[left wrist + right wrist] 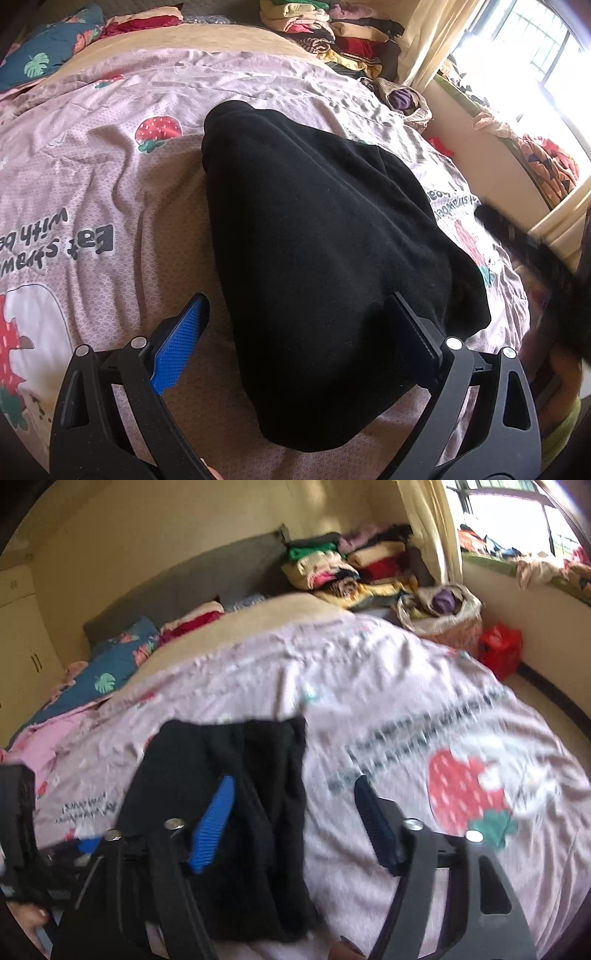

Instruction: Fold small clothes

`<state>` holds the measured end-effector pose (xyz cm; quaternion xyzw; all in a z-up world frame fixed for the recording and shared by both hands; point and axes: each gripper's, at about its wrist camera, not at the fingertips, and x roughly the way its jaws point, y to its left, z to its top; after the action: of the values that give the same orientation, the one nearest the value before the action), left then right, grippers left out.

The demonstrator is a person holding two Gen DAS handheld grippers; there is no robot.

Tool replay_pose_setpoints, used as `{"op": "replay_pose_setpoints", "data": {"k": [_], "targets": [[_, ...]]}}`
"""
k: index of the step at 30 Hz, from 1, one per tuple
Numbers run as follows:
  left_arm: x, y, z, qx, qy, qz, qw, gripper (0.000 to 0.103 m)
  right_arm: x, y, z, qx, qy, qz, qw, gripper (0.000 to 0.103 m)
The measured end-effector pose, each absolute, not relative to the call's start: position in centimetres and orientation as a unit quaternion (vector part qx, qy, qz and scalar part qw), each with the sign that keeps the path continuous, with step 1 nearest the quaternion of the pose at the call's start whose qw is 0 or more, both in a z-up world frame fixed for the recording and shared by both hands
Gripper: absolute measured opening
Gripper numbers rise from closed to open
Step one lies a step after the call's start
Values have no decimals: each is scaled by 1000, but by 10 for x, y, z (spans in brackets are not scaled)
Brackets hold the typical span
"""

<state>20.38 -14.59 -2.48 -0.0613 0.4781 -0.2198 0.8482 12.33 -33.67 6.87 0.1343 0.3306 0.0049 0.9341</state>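
Fingers of the left gripper [295, 332] stand wide apart and empty, straddling the near end of the black garment [314, 240], which lies already doubled into a long strip on the strawberry-print quilt [110, 177]. The right gripper [291, 819] is likewise spread wide and holds nothing, its left finger above the cloth's right edge. To fold well, I would pinch both near corners through every layer, lift low, carry them evenly to the far hem, then smooth. Beyond sits a pile of folded clothes [332, 568].

The right claw [524, 251] is a dark motion-blurred streak, its jaw state unreadable there.
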Motion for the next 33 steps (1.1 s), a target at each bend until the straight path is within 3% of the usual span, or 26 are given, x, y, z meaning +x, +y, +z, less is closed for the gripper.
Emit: {"op": "replay_pose_setpoints", "data": {"k": [2, 8, 10, 15, 21, 23, 25, 27, 30, 33], "targets": [[204, -147, -27, -64, 479, -217, 848, 89, 144, -332, 70, 124, 344, 2, 931, 36], [202, -149, -28, -58, 477, -215, 850, 89, 201, -315, 32, 104, 421, -7, 901, 35], [201, -150, -27, -52, 475, -214, 852, 89, 205, -312, 25, 96, 419, 1, 903, 10], [204, -149, -27, -57, 473, -219, 852, 89, 191, -320, 45, 86, 362, 0, 928, 8], [204, -152, -27, -54, 475, -222, 850, 89, 201, -317, 20, 56, 401, -24, 914, 9], [204, -152, -27, -51, 475, -221, 850, 89, 197, -319, 21, 59, 397, -28, 915, 14], [204, -151, -26, -50, 475, -218, 851, 89, 192, -321, 25, 60, 390, -39, 918, 36], [203, -150, -24, -51, 475, -217, 851, 89, 185, -324, 29, 66, 380, -41, 922, 51], [201, -148, -21, -51, 475, -216, 852, 89, 168, -326, 38, 70, 361, -38, 929, 64], [197, -147, -14, -50, 473, -217, 852, 89, 147, -325, 50, 66, 341, -42, 937, 85]]}}
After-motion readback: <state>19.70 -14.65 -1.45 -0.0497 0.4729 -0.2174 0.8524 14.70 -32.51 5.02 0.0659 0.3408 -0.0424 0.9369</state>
